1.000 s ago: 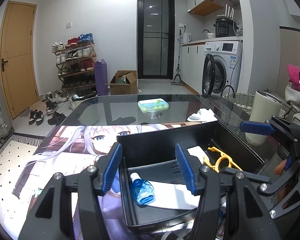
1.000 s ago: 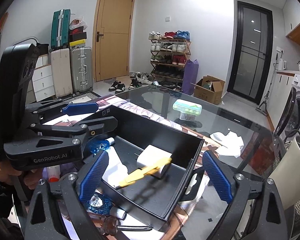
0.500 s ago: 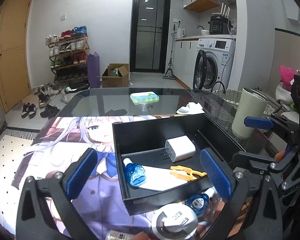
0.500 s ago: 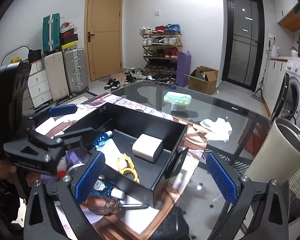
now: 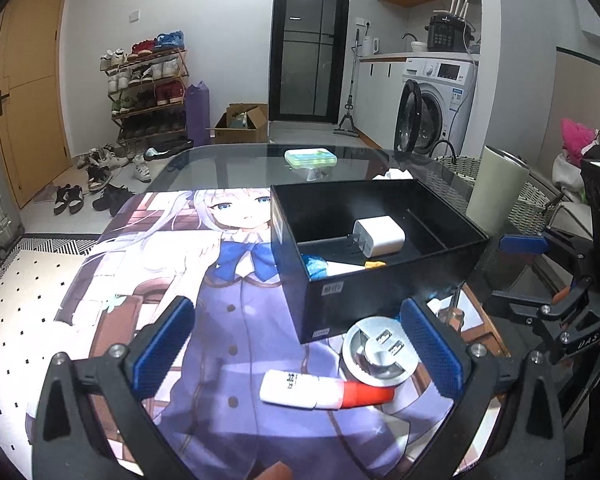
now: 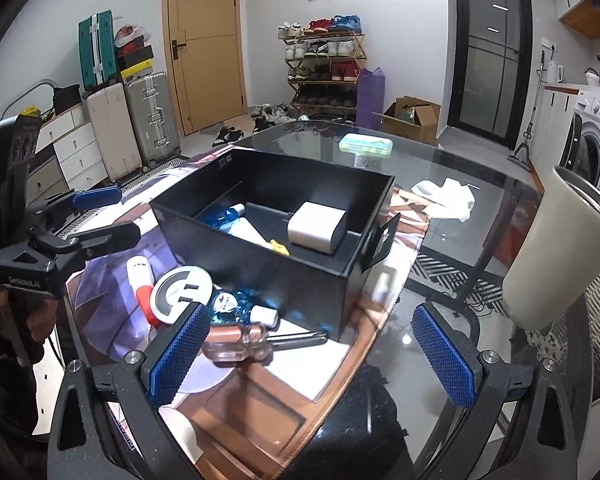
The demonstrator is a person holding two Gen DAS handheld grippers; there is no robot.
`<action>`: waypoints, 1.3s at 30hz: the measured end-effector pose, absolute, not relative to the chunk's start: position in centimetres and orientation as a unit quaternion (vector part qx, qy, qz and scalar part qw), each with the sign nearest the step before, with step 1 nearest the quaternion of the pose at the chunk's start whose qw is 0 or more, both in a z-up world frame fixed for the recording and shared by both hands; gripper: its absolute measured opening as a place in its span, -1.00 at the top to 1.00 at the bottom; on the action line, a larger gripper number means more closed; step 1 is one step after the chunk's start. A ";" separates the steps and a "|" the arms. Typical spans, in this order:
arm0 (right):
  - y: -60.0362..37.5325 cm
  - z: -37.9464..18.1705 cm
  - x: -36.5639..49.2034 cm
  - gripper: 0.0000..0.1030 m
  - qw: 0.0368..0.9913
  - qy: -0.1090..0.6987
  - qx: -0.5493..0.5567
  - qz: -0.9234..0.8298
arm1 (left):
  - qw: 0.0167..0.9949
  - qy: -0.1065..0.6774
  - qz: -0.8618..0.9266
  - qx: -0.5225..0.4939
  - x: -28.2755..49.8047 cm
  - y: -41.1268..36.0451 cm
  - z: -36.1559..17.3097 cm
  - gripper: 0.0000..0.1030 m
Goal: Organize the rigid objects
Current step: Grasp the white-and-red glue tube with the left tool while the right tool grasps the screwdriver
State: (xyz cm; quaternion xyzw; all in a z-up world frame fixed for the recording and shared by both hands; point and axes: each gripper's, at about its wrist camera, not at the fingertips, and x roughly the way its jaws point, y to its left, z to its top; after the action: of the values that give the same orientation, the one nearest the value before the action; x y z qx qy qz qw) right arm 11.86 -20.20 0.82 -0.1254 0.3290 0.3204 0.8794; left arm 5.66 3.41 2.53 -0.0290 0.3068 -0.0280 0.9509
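Glass table [image 6: 460, 208] is carrying a printed anime mat [image 5: 204, 264], and a black box [image 5: 380, 280] is sitting on the mat's right part. Both grippers are hanging over the near edge with jaws spread wide, holding nothing: left gripper [image 5: 300, 348], right gripper [image 6: 312, 356]. Inside the box, a white charger [image 5: 380, 236] is lying beside a blue bottle [image 6: 224, 216]. Just outside its near wall, a round silver disc [image 5: 380, 354] is touching a white-and-red tube [image 5: 324, 390], and a clear glass bottle [image 6: 236, 340] is lying nearby.
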 end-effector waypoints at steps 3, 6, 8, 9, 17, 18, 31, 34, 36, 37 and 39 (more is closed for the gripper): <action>-19.8 0.1 11.7 -0.99 0.873 0.339 -0.128 0.326 | 0.947 0.319 -0.033 -0.017 5.2 3.0 1.8 -1.00; -19.2 -0.7 11.6 -0.99 0.865 0.352 -0.134 0.331 | 0.942 0.333 -0.041 -0.015 4.9 2.8 1.0 -1.00; -18.8 -1.3 11.5 -0.99 0.860 0.361 -0.140 0.333 | 0.938 0.343 -0.043 -0.010 4.7 2.6 0.4 -1.00; -18.6 -1.6 11.4 -0.99 0.857 0.365 -0.142 0.336 | 0.937 0.346 -0.045 -0.007 4.8 2.5 0.3 -1.00; -17.5 -3.1 11.7 -0.99 0.838 0.395 -0.152 0.343 | 0.930 0.362 -0.060 -0.014 4.9 2.5 -0.4 -1.00; -17.4 -3.2 11.8 -0.99 0.837 0.398 -0.153 0.343 | 0.929 0.365 -0.063 -0.015 4.9 2.5 -0.4 -1.00; -16.5 -4.2 12.8 -0.99 0.829 0.414 -0.169 0.336 | 0.911 0.405 -0.074 0.003 6.2 1.5 -1.6 -1.00; -16.2 -4.4 12.8 -0.99 0.829 0.413 -0.178 0.332 | 0.906 0.418 -0.070 -0.003 6.9 1.5 -2.0 -1.00; -16.1 -4.5 12.8 -0.99 0.829 0.413 -0.180 0.332 | 0.902 0.427 -0.059 0.005 7.1 1.4 -2.3 -1.00; -16.0 -4.5 12.8 -0.99 0.829 0.413 -0.181 0.332 | 0.901 0.430 -0.059 0.009 7.1 1.2 -2.4 -1.00; -16.0 -4.4 12.8 -0.99 0.829 0.414 -0.182 0.330 | 0.901 0.429 -0.059 0.008 7.1 1.2 -2.5 -1.00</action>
State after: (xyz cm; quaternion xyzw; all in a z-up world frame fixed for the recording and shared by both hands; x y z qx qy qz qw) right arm 12.79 -15.96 -4.43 -0.1816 0.4136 0.3302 0.8288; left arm 7.11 1.24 -2.45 0.0078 0.4288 -0.0594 0.9014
